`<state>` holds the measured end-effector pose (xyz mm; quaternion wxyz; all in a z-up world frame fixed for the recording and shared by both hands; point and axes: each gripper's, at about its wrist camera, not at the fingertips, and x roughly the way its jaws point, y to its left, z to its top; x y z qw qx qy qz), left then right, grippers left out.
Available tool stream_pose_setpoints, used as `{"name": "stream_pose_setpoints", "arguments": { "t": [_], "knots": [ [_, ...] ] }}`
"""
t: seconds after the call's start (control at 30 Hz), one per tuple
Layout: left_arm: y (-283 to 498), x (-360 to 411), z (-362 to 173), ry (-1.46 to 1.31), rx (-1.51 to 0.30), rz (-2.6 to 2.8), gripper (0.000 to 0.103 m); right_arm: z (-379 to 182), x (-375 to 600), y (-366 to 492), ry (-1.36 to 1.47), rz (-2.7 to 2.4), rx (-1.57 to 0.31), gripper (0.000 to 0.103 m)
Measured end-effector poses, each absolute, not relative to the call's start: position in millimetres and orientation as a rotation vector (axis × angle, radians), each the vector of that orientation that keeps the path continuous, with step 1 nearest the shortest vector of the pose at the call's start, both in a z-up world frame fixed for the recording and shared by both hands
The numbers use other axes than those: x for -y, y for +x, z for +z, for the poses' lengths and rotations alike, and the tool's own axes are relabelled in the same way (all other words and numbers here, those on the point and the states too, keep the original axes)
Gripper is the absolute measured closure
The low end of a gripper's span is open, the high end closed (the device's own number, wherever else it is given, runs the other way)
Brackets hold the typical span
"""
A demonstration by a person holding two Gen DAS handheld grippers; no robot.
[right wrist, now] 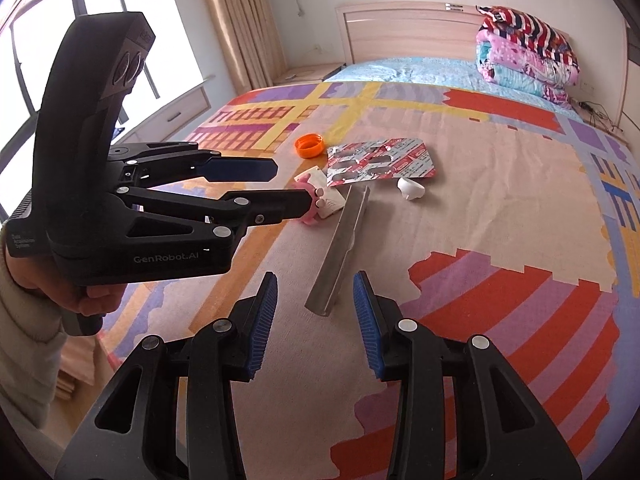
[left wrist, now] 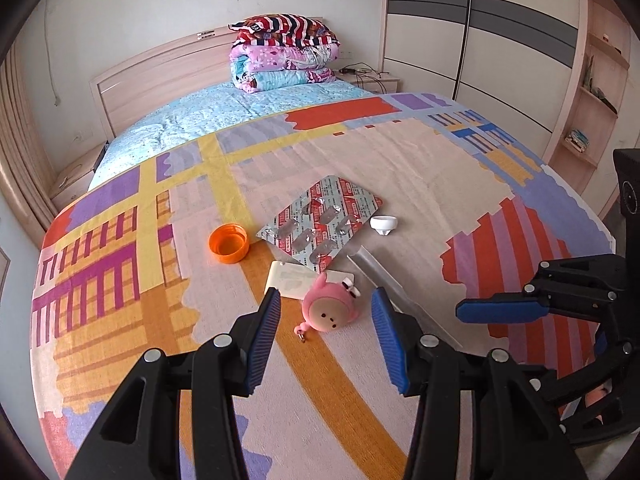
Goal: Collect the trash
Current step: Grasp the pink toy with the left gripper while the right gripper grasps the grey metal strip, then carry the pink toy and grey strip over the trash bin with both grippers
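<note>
Small litter lies on a patterned bedspread (left wrist: 420, 168): an orange bottle cap (left wrist: 228, 243), a used red-and-silver pill blister (left wrist: 320, 224), a white plastic cap (left wrist: 384, 225), a cream card (left wrist: 294, 280), a clear plastic strip (left wrist: 384, 280) and a pink doll keychain (left wrist: 329, 309). My left gripper (left wrist: 325, 334) hangs open just in front of the pink doll, which sits in line with the gap between its pads. My right gripper (right wrist: 314, 322) is open just before the near end of the clear strip (right wrist: 340, 246). The left gripper (right wrist: 276, 188) hides part of the doll (right wrist: 310, 216) in the right wrist view.
A stack of folded quilts (left wrist: 286, 54) sits at the wooden headboard (left wrist: 160, 80). A wardrobe (left wrist: 500, 40) and shelves (left wrist: 592, 92) stand on the right. A window (right wrist: 60, 60), curtain (right wrist: 236, 20) and bedside cabinet (right wrist: 304, 74) lie past the bed. A hand (right wrist: 84, 292) holds the left gripper.
</note>
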<state>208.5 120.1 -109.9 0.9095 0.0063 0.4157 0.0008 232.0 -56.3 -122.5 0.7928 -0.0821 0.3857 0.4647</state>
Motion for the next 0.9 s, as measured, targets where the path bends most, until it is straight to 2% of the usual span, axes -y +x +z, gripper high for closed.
{"name": "stream_pose_setpoints", "arguments": {
  "t": [0.3,0.33,0.37,0.4,0.47,0.9],
  "knots": [
    [217.6,-119.5,-117.8,0.014,-0.880,-0.031,0.058,-128.5,48.8,230.7,-0.235,0.945,-0.822,0.066],
    [218.1,-119.2,-118.4,0.014,-0.881,-0.028,0.061,-129.0,49.0,230.9,-0.242,0.938,-0.820,0.078],
    [218.5,-118.6,-119.1,0.014,-0.884,-0.031,0.066,-129.3,49.6,231.5,-0.241,0.933,-0.820,0.084],
    [218.4,-117.9,-119.8,0.018,-0.886,-0.030,0.071,-129.1,50.6,231.4,-0.241,0.930,-0.819,0.084],
    [218.0,-116.4,-119.4,0.027,-0.885,-0.029,0.072,-128.8,51.3,229.5,-0.254,0.918,-0.806,0.087],
    [194.3,-104.0,-95.9,0.027,-0.835,-0.021,0.074,-117.6,68.4,221.8,-0.224,0.906,-0.781,0.088]
  ]
}}
